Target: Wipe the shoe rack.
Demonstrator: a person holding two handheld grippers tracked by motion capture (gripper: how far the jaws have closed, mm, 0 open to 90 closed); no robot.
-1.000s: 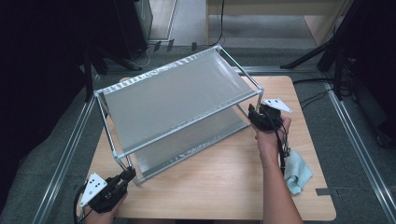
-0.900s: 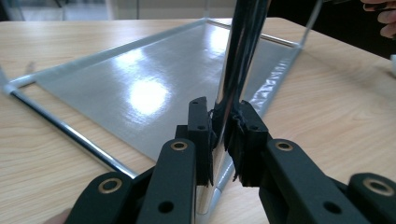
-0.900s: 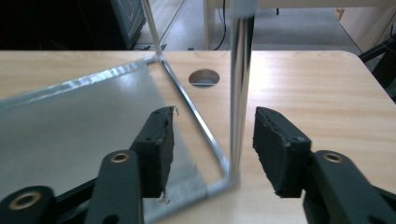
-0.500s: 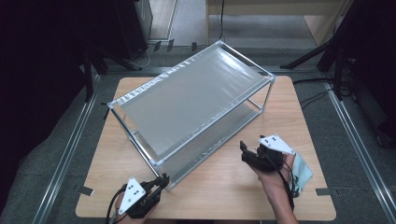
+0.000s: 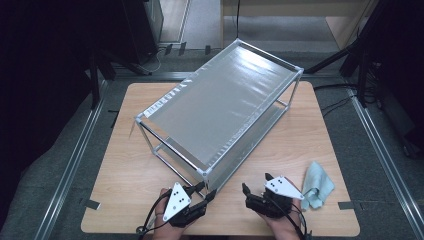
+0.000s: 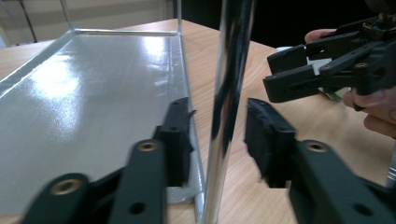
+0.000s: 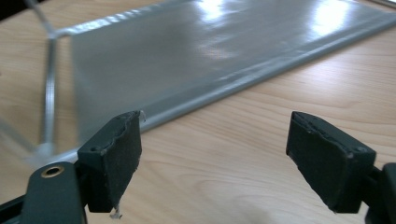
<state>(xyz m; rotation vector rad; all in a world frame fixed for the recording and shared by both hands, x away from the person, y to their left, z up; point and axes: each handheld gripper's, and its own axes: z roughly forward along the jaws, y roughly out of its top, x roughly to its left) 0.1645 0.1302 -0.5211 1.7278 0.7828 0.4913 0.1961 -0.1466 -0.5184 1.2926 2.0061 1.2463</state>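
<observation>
My left claw (image 5: 204,192) has just been opening, and its jaws now stand apart on either side of the shiny corner post (image 6: 229,93) of the two-tier metal-framed rack with grey sheet shelves (image 5: 220,105), the pads clear of it. The rack stands slantwise on the wooden bench (image 5: 125,170) ahead of both claws, so I judge the turning done and only the letting go and backing off left. My right claw (image 5: 255,187) has also just been opening and gapes empty, rack edge ahead, a crumpled pale blue cloth (image 5: 317,190) just to its right, nothing in the way.
</observation>
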